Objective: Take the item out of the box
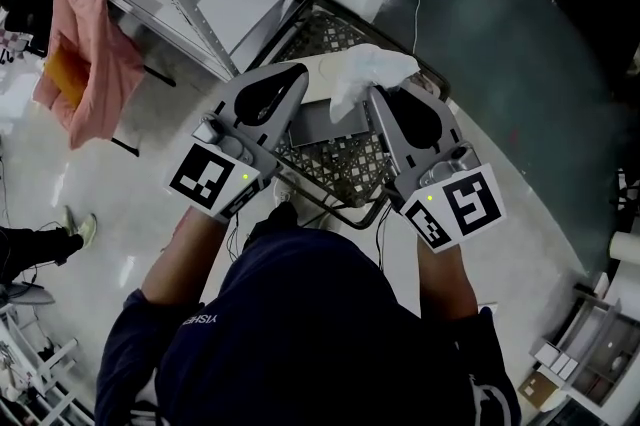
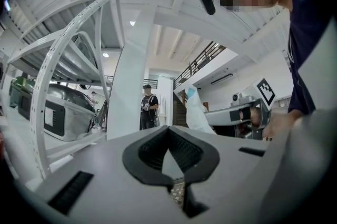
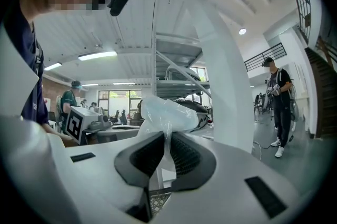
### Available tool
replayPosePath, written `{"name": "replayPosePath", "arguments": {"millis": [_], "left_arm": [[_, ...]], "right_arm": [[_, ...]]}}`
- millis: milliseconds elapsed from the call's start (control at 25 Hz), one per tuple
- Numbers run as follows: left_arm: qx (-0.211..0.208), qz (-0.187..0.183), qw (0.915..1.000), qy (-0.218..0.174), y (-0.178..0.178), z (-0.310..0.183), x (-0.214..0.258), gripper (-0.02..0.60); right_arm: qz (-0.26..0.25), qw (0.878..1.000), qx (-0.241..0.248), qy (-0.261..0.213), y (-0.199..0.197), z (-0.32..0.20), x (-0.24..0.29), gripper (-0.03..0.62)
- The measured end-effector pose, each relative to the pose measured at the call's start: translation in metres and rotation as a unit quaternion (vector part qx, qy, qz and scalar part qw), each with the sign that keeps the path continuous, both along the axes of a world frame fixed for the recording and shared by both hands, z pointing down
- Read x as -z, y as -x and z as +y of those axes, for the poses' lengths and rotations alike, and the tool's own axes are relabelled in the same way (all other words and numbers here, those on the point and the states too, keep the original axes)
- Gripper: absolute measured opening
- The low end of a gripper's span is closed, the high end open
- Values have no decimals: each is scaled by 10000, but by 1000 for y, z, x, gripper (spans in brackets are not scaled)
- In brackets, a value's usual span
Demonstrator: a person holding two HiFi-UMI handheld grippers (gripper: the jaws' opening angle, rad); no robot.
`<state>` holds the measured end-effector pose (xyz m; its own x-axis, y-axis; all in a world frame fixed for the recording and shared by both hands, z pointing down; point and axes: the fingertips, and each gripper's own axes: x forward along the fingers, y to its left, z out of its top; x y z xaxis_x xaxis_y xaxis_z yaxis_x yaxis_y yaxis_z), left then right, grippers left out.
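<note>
Pinching white bag (image 3: 158,110) between right tongs (image 3: 166,136).

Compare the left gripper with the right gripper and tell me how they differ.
The right gripper is shut on a white plastic bag; the left gripper is shut on nothing. In the head view the bag drapes over the right gripper's tips, while the left gripper's tips are bare. Both are held over the wire basket, side by side.
</note>
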<state>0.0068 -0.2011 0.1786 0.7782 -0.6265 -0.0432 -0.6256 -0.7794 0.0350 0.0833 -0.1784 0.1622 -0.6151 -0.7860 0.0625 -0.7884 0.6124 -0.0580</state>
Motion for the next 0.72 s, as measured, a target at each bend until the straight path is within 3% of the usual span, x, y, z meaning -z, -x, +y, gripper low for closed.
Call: {"name": "replayPosePath", "arguments": {"millis": [720], "left_arm": [[11,-47,9998,186,-1,4,-14,6]], "right_arm": [[4,10000,53,65,2,0,-8,46]]}}
